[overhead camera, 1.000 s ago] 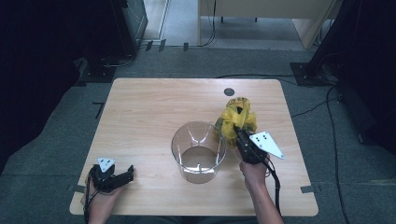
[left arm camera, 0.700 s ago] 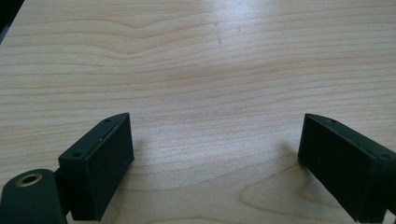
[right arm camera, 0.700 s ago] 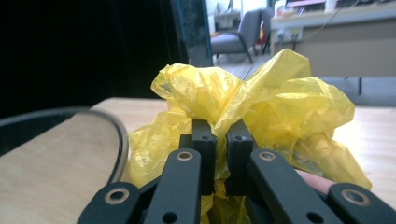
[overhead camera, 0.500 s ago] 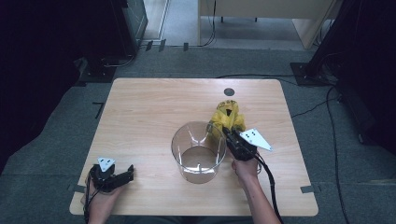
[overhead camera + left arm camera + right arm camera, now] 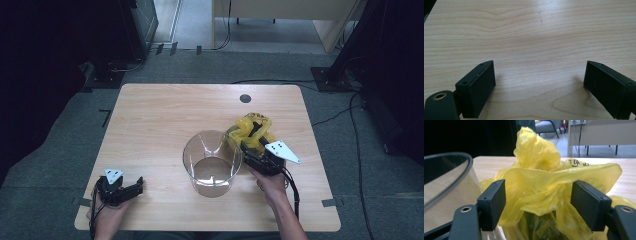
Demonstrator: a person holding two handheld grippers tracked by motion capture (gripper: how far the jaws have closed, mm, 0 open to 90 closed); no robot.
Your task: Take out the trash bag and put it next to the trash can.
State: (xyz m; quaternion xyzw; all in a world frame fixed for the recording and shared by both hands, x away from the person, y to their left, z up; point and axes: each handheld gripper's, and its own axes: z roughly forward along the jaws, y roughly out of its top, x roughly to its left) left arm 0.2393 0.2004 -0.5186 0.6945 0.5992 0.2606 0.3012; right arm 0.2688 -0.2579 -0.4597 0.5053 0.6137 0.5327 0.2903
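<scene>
While its jaws had just been opening, the right gripper (image 5: 248,145) stood spread around the crumpled yellow plastic bag (image 5: 251,131), pads off it; the bag sat beside the clear plastic container (image 5: 212,162); the left gripper (image 5: 136,187) rested spread on the wooden table (image 5: 165,115).

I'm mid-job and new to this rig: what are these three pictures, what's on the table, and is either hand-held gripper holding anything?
A person stands at a wooden table with a two-jaw hand-held gripper in each hand. The high view looks down on the table from above. The other two come from cameras riding on the grippers, looking along their black jaws.

On the table stand a clear tub and, right beside it, a yellow bag.

The left hand-held gripper rests near the front left corner, jaws wide, nothing between them.

The right hand-held gripper is at the bag. Its jaws have just been opening; the bag sits between them, but the pads no longer press it.
</scene>
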